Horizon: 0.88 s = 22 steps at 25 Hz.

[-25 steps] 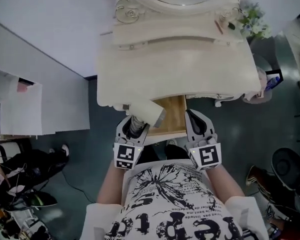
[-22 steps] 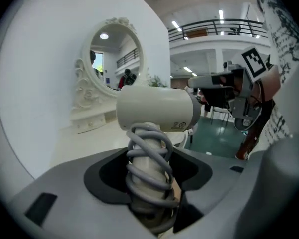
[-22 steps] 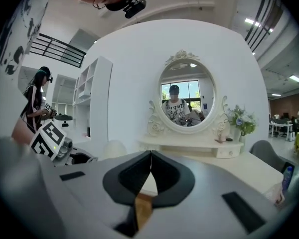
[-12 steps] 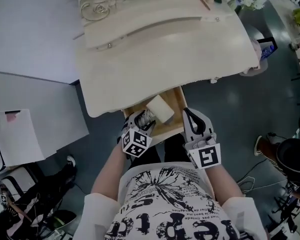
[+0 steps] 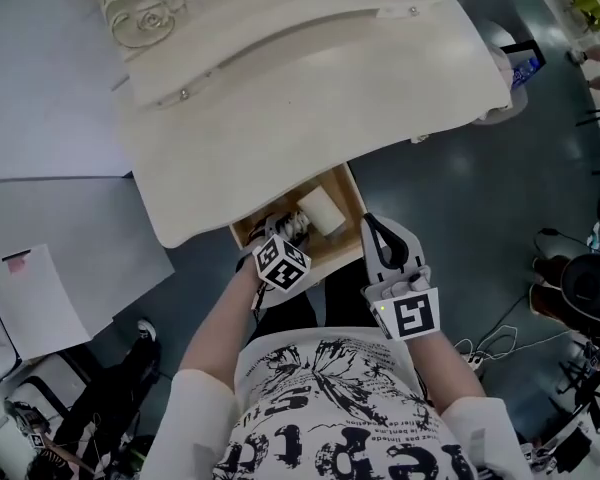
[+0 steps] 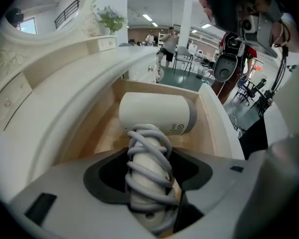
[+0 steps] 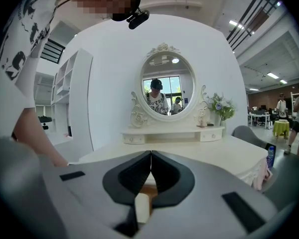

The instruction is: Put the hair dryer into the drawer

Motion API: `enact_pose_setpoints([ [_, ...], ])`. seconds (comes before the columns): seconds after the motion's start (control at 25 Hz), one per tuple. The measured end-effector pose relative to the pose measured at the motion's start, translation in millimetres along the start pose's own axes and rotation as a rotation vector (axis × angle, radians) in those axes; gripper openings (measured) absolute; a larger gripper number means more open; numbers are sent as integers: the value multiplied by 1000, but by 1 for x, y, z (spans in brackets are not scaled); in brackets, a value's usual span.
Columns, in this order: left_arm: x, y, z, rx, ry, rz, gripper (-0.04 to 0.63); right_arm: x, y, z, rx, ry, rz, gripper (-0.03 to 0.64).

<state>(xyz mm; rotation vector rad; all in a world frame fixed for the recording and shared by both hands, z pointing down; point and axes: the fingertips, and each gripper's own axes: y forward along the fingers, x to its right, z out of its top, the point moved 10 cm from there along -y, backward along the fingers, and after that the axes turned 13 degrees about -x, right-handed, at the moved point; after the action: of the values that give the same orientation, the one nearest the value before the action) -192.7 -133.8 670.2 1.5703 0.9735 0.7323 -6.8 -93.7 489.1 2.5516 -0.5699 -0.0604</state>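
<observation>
Hair dryer (image 6: pixel 157 113) looks stiff, probably barrel-heavy; my left gripper (image 6: pixel 148 183) clamps its cord-wrapped handle, barrel ahead; right gripper (image 7: pixel 150 158) closed, empty.

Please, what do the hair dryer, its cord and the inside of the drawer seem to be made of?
The hair dryer: probably plastic, matte cream, smooth and evenly coloured. The cord: likely rubber or soft plastic, pale grey, coiled tightly around the handle. The drawer: apparently unpainted light wood inside, tan and matte.
</observation>
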Motion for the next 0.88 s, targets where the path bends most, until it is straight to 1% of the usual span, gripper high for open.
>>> enact_pose_setpoints([
  [0.12,-1,17,7,-59,30,-29,261,2,1,-6,-8,24,-8,17],
  [0.2,-1,27,10,-83,47,-42,261,4,1,-9,-15,35,-15,17],
  [0.4,-2,42,18,-70,47,-73,261,10,2,-15,-13,46,-24,17],
  [0.52,-3,49,18,-83,54,-94,261,11,2,-14,4,50,-30,17],
  [0.64,-4,55,15,-100,41,-105,262,12,1,-17,-35,53,-22,17],
  [0.76,-3,58,16,-97,7,-100,264,13,1,-20,-66,66,-6,17],
  [0.88,0,56,18,-92,-32,-133,298,12,-1,-24,-74,82,13,17],
])
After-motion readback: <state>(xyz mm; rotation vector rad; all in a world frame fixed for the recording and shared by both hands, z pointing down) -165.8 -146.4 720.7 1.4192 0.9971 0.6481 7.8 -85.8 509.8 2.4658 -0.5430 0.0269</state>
